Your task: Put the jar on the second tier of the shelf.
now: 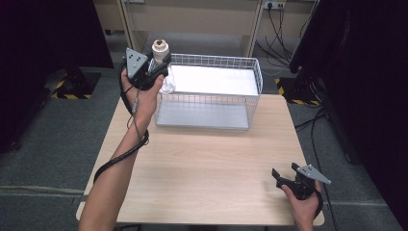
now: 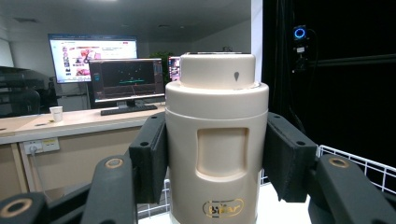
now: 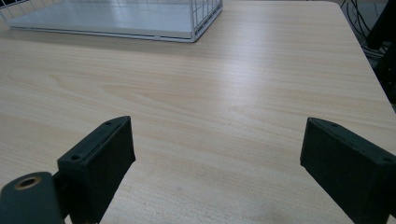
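Presently, item by item as I read my screens.

High view: left gripper, raised at the near-left corner of the wire basket, clamped on a cream bottle. The bottle stands upright above the basket's left rim, clear of the basket floor. A crumpled clear wrapper sits just inside that corner, below the gripper. Right gripper rests low at the table's near-right corner, well apart from the basket.

Left gripper view: both pads pressed flat against the bottle's sides, at its recessed panel; cap on top, gold logo near the base. White wire of the basket shows low at right. Grip looks square and firm.

Right gripper view: jaws spread wide with nothing between them, bare wood below; the basket lies far ahead.

Step in hand, as I judge it: carrying the bottle over the basket for placing. Next move calls for lowering it straight down past the rim, missing the wrapper, then easing the jaws apart once it stands.
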